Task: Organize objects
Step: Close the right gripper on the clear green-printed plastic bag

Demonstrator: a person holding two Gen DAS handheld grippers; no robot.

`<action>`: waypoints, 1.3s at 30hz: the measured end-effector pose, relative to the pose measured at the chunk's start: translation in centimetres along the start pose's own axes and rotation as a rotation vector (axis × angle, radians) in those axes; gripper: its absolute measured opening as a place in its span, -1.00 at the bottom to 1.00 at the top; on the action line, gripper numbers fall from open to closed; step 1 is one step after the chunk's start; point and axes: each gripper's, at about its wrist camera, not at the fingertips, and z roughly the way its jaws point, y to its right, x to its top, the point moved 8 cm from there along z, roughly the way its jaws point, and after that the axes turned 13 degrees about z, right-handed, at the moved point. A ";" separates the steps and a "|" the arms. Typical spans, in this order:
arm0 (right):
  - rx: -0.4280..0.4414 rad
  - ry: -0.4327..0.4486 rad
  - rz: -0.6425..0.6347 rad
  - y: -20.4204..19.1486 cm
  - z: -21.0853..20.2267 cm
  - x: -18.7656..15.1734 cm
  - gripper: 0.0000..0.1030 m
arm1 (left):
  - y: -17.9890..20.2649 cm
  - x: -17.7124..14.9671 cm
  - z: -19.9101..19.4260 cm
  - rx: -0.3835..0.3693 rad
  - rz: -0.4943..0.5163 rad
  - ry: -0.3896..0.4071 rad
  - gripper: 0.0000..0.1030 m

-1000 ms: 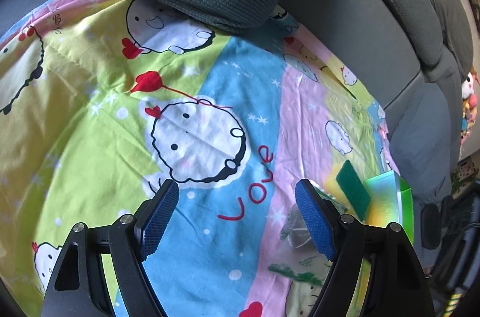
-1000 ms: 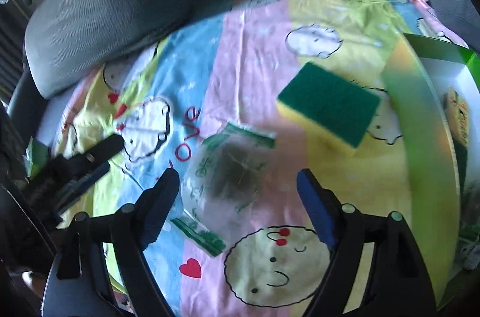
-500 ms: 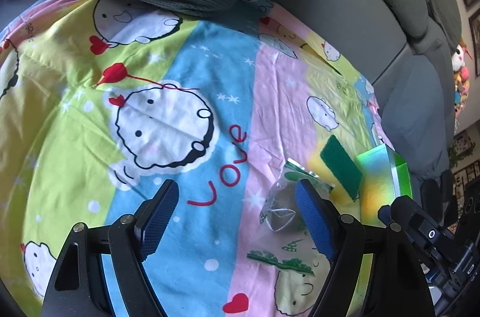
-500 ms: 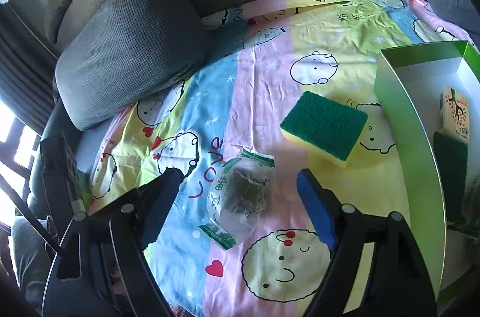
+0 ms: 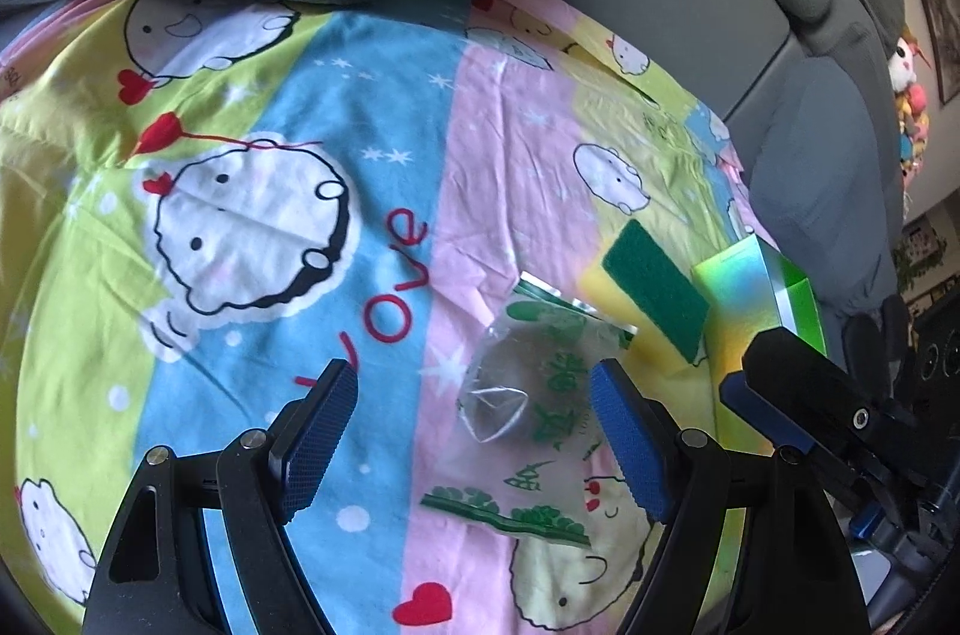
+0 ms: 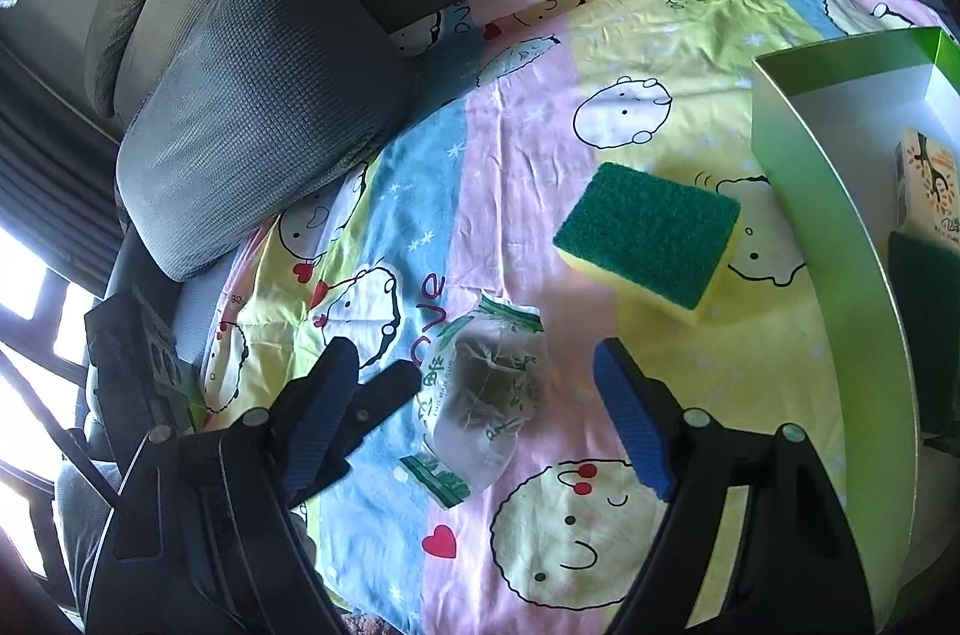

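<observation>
You can read "Love" in red on the cartoon bedsheet (image 5: pixel 384 191) (the clear packet's (image 5: pixel 534 395) green characters stay illegible to you).

L claw (image 5: pixel 474 431) & R claw (image 6: pixel 477 407): both wide open, empty, close side by side.

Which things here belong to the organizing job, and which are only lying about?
For the job:
- clear plastic packet with green print
- green-and-yellow scrubbing sponge
- open green cardboard box
- small printed carton in the box

Lying about:
- grey textured cushion
- cartoon-print bedsheet
</observation>
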 end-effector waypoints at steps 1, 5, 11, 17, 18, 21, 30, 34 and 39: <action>0.005 -0.004 0.002 0.0 0.1 0.0 0.55 | 0.1 0.0 0.1 -0.009 0.001 0.000 0.55; 0.011 -0.020 0.002 -0.2 1.0 0.6 0.58 | 0.8 0.1 1.1 -0.071 -0.020 -0.009 0.55; -0.008 -0.092 0.033 0.3 3.7 0.3 0.58 | 0.7 -0.3 1.9 -0.103 -0.045 -0.022 0.55; 0.003 -0.107 0.050 0.5 4.2 0.4 0.58 | 1.1 -0.4 2.3 -0.135 -0.052 -0.029 0.55; 0.005 -0.112 0.060 0.7 4.4 0.5 0.58 | 1.3 -0.4 2.3 -0.136 -0.047 -0.029 0.55; 0.000 -0.126 0.077 1.1 4.7 0.5 0.58 | 1.8 -0.4 2.2 -0.147 -0.026 -0.028 0.55; -0.003 -0.066 0.057 1.3 2.3 0.8 0.59 | 3.5 0.0 1.3 -0.179 0.029 0.011 0.55; -0.011 -0.092 0.090 1.9 3.0 0.6 0.58 | 3.5 -0.2 2.0 -0.160 0.040 -0.015 0.55; -0.006 -0.131 0.098 1.7 4.2 0.2 0.59 | 3.2 -0.7 3.3 -0.160 0.027 -0.058 0.55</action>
